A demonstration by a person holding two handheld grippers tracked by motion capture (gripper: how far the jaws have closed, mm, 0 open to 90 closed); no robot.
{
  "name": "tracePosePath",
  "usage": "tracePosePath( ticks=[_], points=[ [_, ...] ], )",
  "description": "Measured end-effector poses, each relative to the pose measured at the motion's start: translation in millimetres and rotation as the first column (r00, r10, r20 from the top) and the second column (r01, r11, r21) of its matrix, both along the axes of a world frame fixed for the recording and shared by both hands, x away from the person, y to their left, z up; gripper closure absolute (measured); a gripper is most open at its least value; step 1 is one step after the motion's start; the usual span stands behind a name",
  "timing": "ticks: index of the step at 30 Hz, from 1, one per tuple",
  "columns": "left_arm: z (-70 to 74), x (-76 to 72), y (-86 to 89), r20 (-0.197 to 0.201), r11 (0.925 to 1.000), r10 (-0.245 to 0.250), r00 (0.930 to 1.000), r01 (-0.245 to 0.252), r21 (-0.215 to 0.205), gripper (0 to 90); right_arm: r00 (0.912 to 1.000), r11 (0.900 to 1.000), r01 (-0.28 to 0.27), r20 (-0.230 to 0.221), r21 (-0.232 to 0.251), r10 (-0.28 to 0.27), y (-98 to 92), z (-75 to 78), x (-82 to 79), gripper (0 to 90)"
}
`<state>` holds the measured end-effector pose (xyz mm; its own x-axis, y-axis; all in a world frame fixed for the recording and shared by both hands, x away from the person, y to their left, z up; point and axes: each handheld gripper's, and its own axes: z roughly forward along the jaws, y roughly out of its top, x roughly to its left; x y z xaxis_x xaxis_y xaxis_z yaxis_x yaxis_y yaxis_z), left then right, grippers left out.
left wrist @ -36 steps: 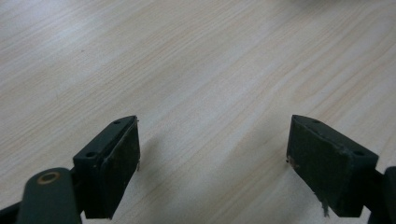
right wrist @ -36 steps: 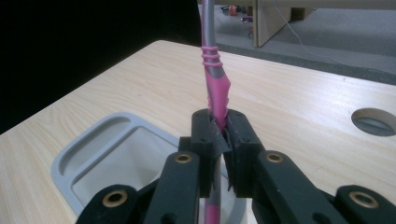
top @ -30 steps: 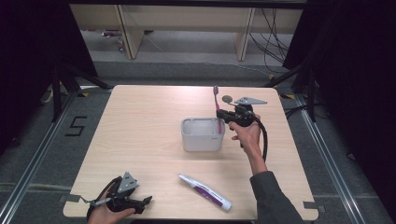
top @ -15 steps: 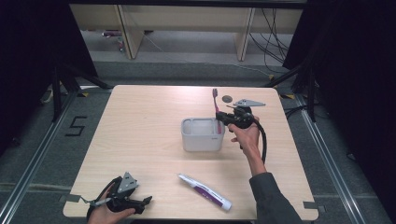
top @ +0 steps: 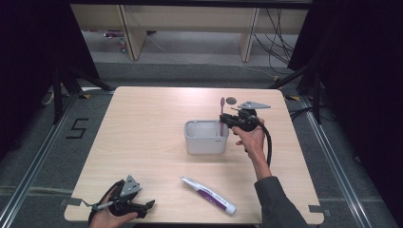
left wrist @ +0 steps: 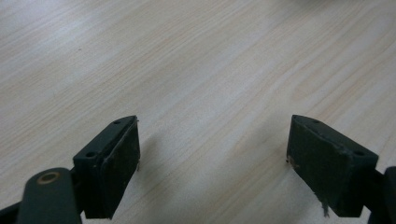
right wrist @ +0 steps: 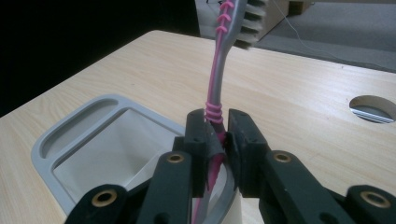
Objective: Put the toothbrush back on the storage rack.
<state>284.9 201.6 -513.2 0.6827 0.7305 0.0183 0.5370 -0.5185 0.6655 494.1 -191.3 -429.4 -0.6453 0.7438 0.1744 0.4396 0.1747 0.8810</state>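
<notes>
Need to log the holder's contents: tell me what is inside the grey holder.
The pink toothbrush stands in the grey holder, handle between the right gripper jaws. Its lower end is covered by them.

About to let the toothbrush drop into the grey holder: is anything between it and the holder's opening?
Nothing visible blocks it. The toothbrush stands upright between the right gripper fingers, its lower end already at the rim of the grey holder. The holder's compartments look empty. The toothpaste tube lies well away, toward the near edge.

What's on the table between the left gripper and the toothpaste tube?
Nothing: in the high view the stretch of table between the left gripper and the toothpaste tube is bare wood.
</notes>
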Motion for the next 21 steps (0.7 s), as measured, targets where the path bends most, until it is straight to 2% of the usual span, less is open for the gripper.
tracePosePath(
  ticks=[2, 6, 8, 9, 10, 11, 12, 13, 15, 16, 17, 19, 20, 21],
  points=[
    [0.0, 0.0, 0.1, 0.0, 1.0, 0.001, 1.0, -0.001, -0.001, 16.8, 0.9997, 1.0, -0.007, -0.023, 0.02, 0.007, 0.8, 0.9, -1.0, 76.2],
    [-0.3, 0.0, -0.2, 0.003, 1.0, 0.007, 1.0, -0.007, -0.005, 16.8, 0.9999, 1.0, 0.003, -0.014, 0.019, -0.003, 0.4, 2.6, -2.7, 66.3],
    [-0.3, 0.0, -0.2, 0.003, 1.0, 0.006, 1.0, -0.006, -0.005, 16.8, 0.9995, 1.0, 0.014, -0.028, 0.028, -0.013, 0.3, 5.1, -5.1, 60.2],
    [-0.2, -0.1, -0.1, 0.003, 1.0, 0.005, 1.0, -0.005, -0.004, 16.8, 0.9976, 0.998, 0.037, -0.06, 0.044, -0.034, 1.6, 7.0, -8.9, 58.0],
    [-0.1, -0.3, -0.2, 0.002, 1.0, 0.008, 1.0, -0.008, -0.005, 16.9, 0.9992, 0.999, 0.033, -0.024, 0.029, -0.033, 0.1, 7.4, -8.6, 55.5],
    [0.1, -0.2, 0.1, 0.002, 1.0, 0.007, 1.0, -0.007, -0.003, 16.8, 0.9994, 0.999, 0.024, -0.025, 0.025, -0.024, -1.0, 9.2, -10.1, 53.6],
    [0.2, -0.1, 0.3, 0.002, 1.0, 0.007, 1.0, -0.007, -0.001, 16.8, 0.9995, 1.0, 0.031, -0.002, -0.001, -0.031, -3.4, 11.9, -12.9, 51.8],
    [0.0, -0.2, 0.2, 0.002, 0.9999, 0.01, 1.0, -0.01, -0.003, 16.8, 0.9991, 0.999, 0.04, -0.017, 0.007, -0.04, -3.2, 13.4, -16.0, 51.2],
    [0.0, -0.2, 0.1, 0.001, 1.0, 0.008, 1.0, -0.008, -0.004, 16.8, 0.9997, 0.999, 0.024, 0.007, -0.025, -0.023, -8.5, 16.5, -20.8, 49.8],
    [-0.1, 0.0, 0.0, 0.002, 1.0, 0.007, 1.0, -0.007, -0.003, 16.9, 0.9998, 1.0, 0.016, -0.012, -0.017, -0.016, -10.2, 18.3, -25.8, 49.4],
    [-0.1, 0.3, 0.2, 0.002, 1.0, 0.003, 1.0, -0.003, 0.0, 16.9, 0.9999, 1.0, 0.014, 0.004, -0.024, -0.014, -12.1, 18.6, -28.0, 48.8],
    [-0.1, 0.2, 0.1, 0.001, 1.0, 0.005, 1.0, -0.005, 0.0, 16.9, 0.9998, 0.999, 0.016, -0.013, -0.036, -0.017, -16.4, 20.6, -37.1, 47.4],
    [0.0, 0.1, 0.0, 0.002, 1.0, 0.006, 1.0, -0.006, -0.001, 16.8, 0.9997, 0.999, 0.022, 0.007, -0.039, -0.022, -17.8, 20.3, -39.5, 47.1],
    [0.0, -0.2, -0.1, 0.002, 0.9999, 0.01, 0.9999, -0.01, -0.003, 16.8, 0.9998, 0.999, 0.012, -0.015, -0.037, -0.013, -19.7, 20.8, -43.5, 46.6]
  ],
)
